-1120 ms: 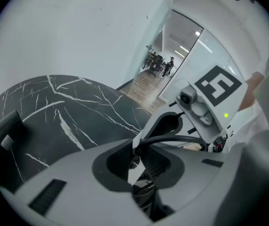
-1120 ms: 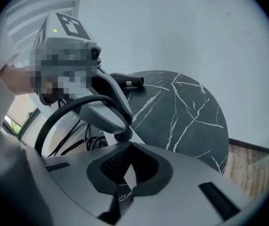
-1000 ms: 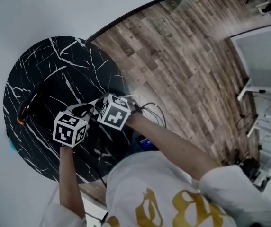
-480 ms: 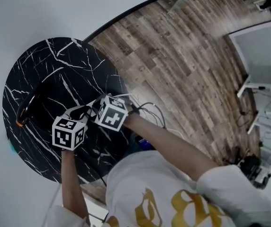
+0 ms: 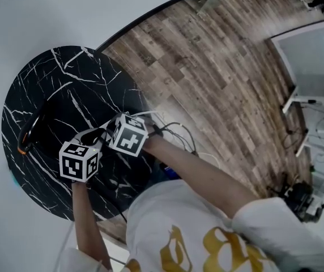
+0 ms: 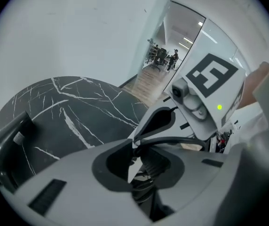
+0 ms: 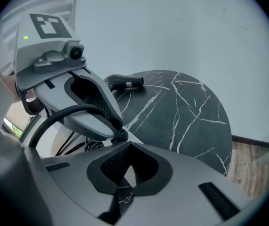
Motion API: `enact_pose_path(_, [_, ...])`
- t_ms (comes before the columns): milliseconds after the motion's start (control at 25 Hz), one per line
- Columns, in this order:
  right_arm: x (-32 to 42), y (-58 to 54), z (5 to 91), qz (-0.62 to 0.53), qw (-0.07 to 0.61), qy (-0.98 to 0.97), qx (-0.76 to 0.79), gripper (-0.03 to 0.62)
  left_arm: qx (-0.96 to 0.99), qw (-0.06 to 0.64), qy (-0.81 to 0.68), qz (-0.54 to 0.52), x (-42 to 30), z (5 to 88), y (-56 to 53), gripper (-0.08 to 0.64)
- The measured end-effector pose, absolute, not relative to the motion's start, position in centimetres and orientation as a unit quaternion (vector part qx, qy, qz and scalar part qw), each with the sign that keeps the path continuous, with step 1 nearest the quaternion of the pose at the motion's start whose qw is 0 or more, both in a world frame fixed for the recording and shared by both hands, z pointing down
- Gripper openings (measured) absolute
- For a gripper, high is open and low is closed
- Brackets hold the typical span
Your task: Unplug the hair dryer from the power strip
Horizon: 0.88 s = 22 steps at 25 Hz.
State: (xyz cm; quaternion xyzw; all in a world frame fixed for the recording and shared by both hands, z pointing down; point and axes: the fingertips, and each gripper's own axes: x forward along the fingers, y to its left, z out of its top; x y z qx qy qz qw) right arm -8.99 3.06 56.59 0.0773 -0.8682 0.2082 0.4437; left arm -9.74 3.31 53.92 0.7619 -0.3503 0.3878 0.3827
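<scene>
I'm clamping the left gripper [image 6: 146,149] fingers on the black ribbed plug [image 6: 149,167], and its cord [image 6: 177,139] is looping out toward the other gripper. I'm holding the right gripper [image 7: 126,149] fingers pressed together with nothing gripped, tips down just beside the left ones. Both are sitting over the white power strip [image 5: 150,116], which is mostly hiding under the two marker cubes near the desk [image 5: 77,78] edge closest to me. The hair dryer [image 5: 33,128] is lying well apart at the far left of the round black marble desk, orange end toward the rim. Thin cables [image 5: 176,130] are trailing off the desk over the wooden floor [image 5: 218,67]. A white wall [image 5: 43,16] is curving behind, and white furniture [image 5: 312,61] is standing far right. My arms and the cubes are blocking the head view, so I can't tell if the plug is seated.
</scene>
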Motion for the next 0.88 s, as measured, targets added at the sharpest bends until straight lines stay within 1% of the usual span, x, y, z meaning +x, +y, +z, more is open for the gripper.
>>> enact_pose_path(40, [-9.0,3.1,56.5,0.203,0.444,-0.869,0.077,-0.003,0.764,0.395,-0.356,0.366,-9.8,53.7,3.1,0.044])
enact_pose_path(80, [-9.0,3.2,56.4,0.196,0.447,-0.87,0.075,-0.003,0.772,0.412,-0.365,0.317,-9.8,52.6,2.4,0.045])
enact_pose_path(120, [-9.1,3.5,56.3,0.193,0.45,-0.869,0.071,-0.003,0.786,0.424,-0.378,0.244,-9.9,50.4,1.0,0.046])
enact_pose_path(160, [-9.1,3.6,56.2,0.193,0.453,-0.868,0.067,-0.003,0.798,0.42,-0.395,0.174,-10.1,47.4,-1.0,0.046])
enact_pose_path(200, [-9.1,3.6,56.1,0.198,0.456,-0.865,0.064,-0.003,0.806,0.392,-0.415,0.154,-10.8,45.1,-3.2,0.046])
enact_pose_path(240, [-9.0,3.6,56.1,0.206,0.459,-0.862,0.062,-0.003,0.809,0.354,-0.429,0.187,-11.6,44.5,-4.8,0.046])
enact_pose_path(280, [-8.9,3.6,56.1,0.216,0.459,-0.859,0.063,-0.003,0.808,0.33,-0.431,0.227,-12.1,45.0,-5.3,0.046])
enact_pose_path(320, [-8.8,3.7,56.1,0.225,0.458,-0.857,0.064,-0.003,0.808,0.331,-0.426,0.237,-12.3,45.6,-5.1,0.048])
enact_pose_path(400, [-9.0,3.6,56.2,0.234,0.455,-0.857,0.065,-0.003,0.804,0.351,-0.425,0.22,-12.8,46.3,-4.0,0.048])
enact_pose_path(560, [-9.2,3.3,56.1,0.238,0.455,-0.856,0.063,-0.003,0.803,0.358,-0.422,0.221,-12.5,47.2,-2.3,0.048])
enact_pose_path(720, [-8.8,3.4,55.8,0.218,0.464,-0.856,0.059,-0.002,0.801,0.352,-0.426,0.23,-12.3,47.3,-1.1,0.048])
enact_pose_path(880, [-8.1,3.4,54.8,0.228,0.447,-0.862,0.071,-0.002,0.796,0.349,-0.427,0.248,-12.5,47.9,0.7,0.048])
